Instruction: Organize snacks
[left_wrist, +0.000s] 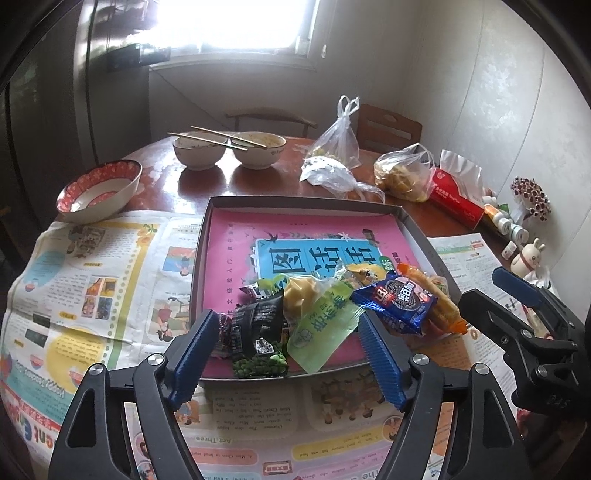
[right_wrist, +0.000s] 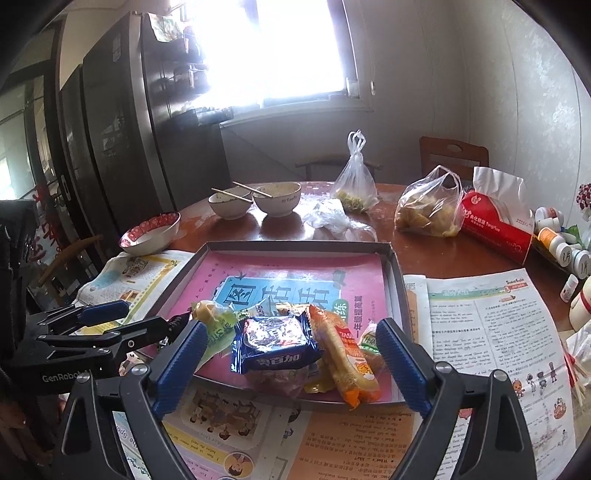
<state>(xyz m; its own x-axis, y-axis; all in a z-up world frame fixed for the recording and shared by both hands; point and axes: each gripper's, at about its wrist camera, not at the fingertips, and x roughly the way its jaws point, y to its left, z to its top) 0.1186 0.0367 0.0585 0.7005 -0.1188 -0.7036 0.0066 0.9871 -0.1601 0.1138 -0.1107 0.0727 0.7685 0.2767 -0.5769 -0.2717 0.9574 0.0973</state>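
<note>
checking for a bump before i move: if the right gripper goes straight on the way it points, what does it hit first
Most likely the blue cookie packet, lying on top of the snack pile in the shallow box. It sits centred between the open fingers of the right gripper, with the orange packet just beside it. Depth is hard to judge here.

Blue cookie pack (right_wrist: 275, 341) hides packet beneath; small bottles' (right_wrist: 554, 240) labels unreadable.

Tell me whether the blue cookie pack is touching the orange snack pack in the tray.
Touching. In the right wrist view the blue cookie pack lies with its right edge overlapping the orange snack pack; the left wrist view shows the same overlap.
</note>
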